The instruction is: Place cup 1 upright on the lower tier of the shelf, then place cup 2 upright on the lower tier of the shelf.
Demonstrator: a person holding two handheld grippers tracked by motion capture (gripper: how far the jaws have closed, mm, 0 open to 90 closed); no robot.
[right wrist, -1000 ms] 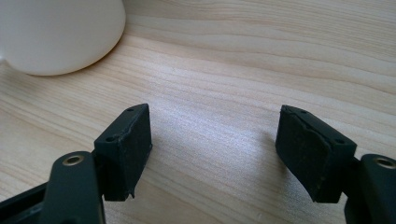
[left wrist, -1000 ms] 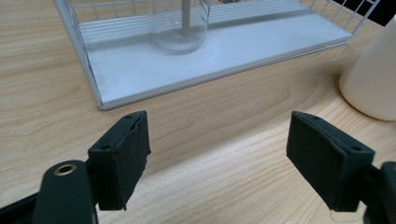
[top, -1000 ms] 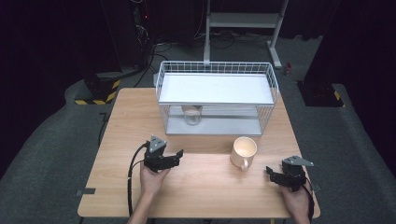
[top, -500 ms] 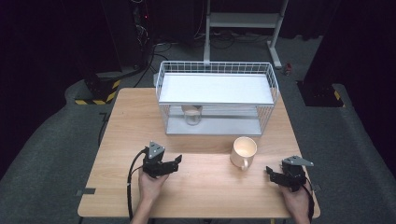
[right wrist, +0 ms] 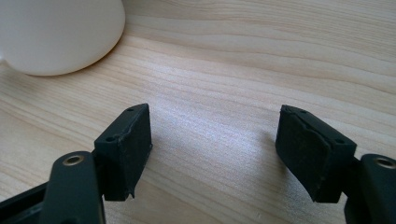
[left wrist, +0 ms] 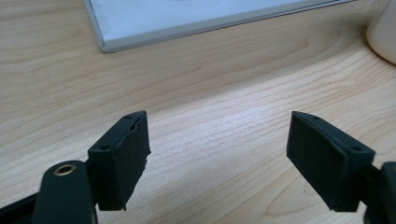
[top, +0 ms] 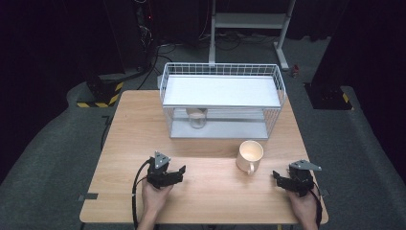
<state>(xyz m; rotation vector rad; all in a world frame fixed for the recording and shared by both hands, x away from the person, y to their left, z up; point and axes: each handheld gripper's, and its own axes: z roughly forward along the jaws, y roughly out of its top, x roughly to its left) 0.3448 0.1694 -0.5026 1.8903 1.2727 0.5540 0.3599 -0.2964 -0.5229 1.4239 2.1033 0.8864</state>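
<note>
Both of my grippers sit low at the near edge of the table (top: 129, 143), jaws parted and nothing between them — bare wood shows in the gap in each gripper view.

The cream mug (top: 249, 155) stands upright just near of the wire rack (top: 222, 103), right of the table's middle, handle turned toward the near-left. It lies between my hands, but not evenly: the right gripper (top: 287, 178) is plainly nearer, the left gripper (top: 173, 173) well apart from it.

In the right gripper view the mug's wall (right wrist: 60, 32) sits far-left of the jaws, off their line — so that hand would need to swing left and go forward to get the mug between the pads. In the left gripper view only a sliver of the mug (left wrist: 385, 35) shows at the far right edge.

My read: the right hand is the better placed one. A glass (top: 197, 118) stands on the rack's lower shelf, untouched.
</note>
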